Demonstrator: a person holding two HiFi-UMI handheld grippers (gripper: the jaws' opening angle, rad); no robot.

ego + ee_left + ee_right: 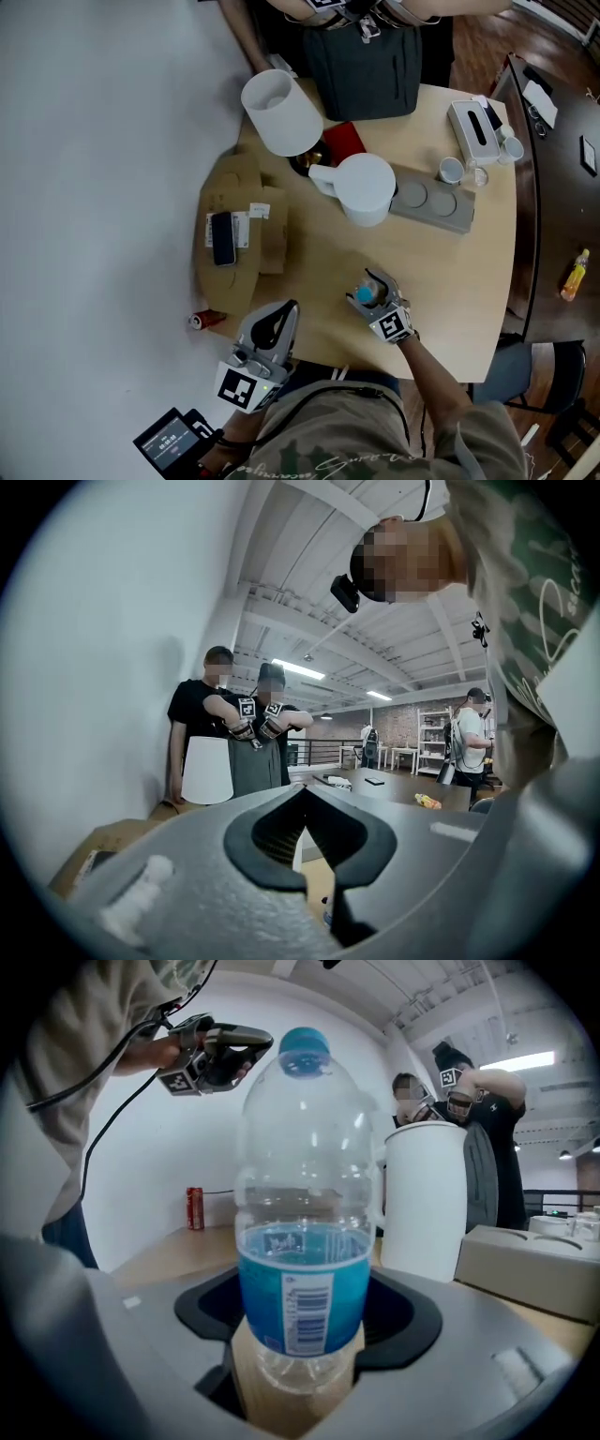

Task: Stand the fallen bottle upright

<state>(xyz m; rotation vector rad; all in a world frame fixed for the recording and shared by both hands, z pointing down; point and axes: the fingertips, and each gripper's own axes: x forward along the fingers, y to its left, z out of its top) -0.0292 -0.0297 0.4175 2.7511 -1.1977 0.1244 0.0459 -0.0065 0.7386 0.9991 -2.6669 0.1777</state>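
A clear plastic bottle with a blue label and blue cap stands upright on the wooden table, near its front edge. In the head view I see it from above. My right gripper has a jaw on either side of the bottle's lower half, and the pads do not seem to press on it. In the head view that gripper is level with the table. My left gripper hangs off the table's front left corner, shut and empty. The right gripper view shows it raised at the upper left.
A white jug stands mid-table behind the bottle, and a white tapered shade lies further back. A cardboard box with a phone on it is at the left. A red can, a grey tray and a tissue box are nearby. People stand at the far side.
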